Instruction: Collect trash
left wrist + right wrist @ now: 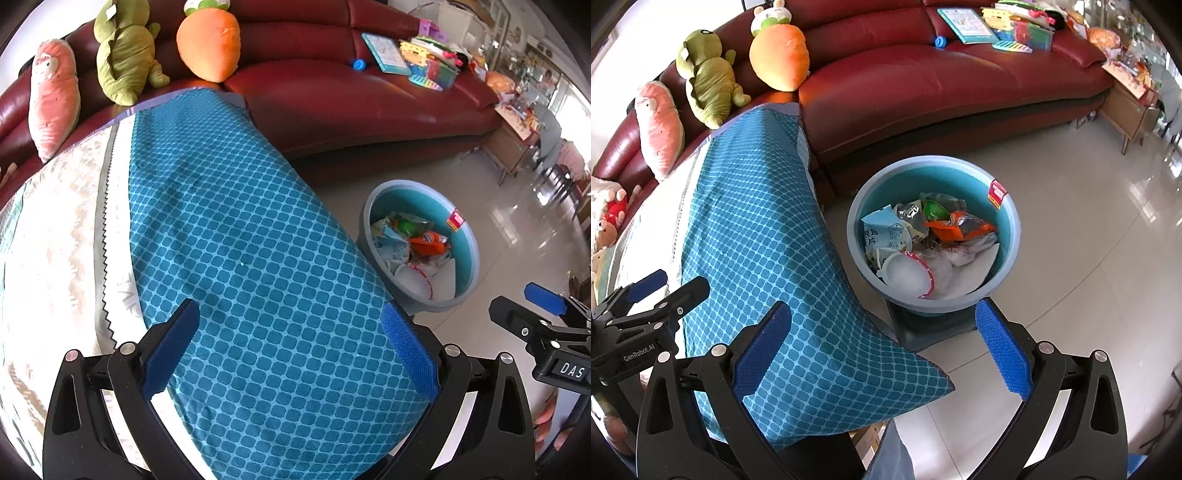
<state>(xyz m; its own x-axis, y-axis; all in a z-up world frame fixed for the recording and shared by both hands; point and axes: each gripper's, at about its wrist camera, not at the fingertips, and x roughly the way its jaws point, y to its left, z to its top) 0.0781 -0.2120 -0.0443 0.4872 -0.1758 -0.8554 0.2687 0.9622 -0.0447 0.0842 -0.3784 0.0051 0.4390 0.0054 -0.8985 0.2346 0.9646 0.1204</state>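
A blue-grey basin (469,236) (1010,236) stands on the floor beside the table and holds trash: wrappers (886,232), an orange packet (955,227) and a white paper bowl (905,275). My left gripper (291,347) is open and empty above the teal patterned tablecloth (240,240). My right gripper (882,343) is open and empty, over the table's corner with the basin just ahead. The right gripper also shows at the right edge of the left wrist view (532,314); the left gripper shows at the left of the right wrist view (670,291).
A dark red sofa (942,81) curves behind the table with plush toys (709,77) and books and toys (1015,26). The basin rests on a dark low stand (931,326). Pale tiled floor (1089,221) lies to the right, with a wooden cabinet (1130,110) beyond.
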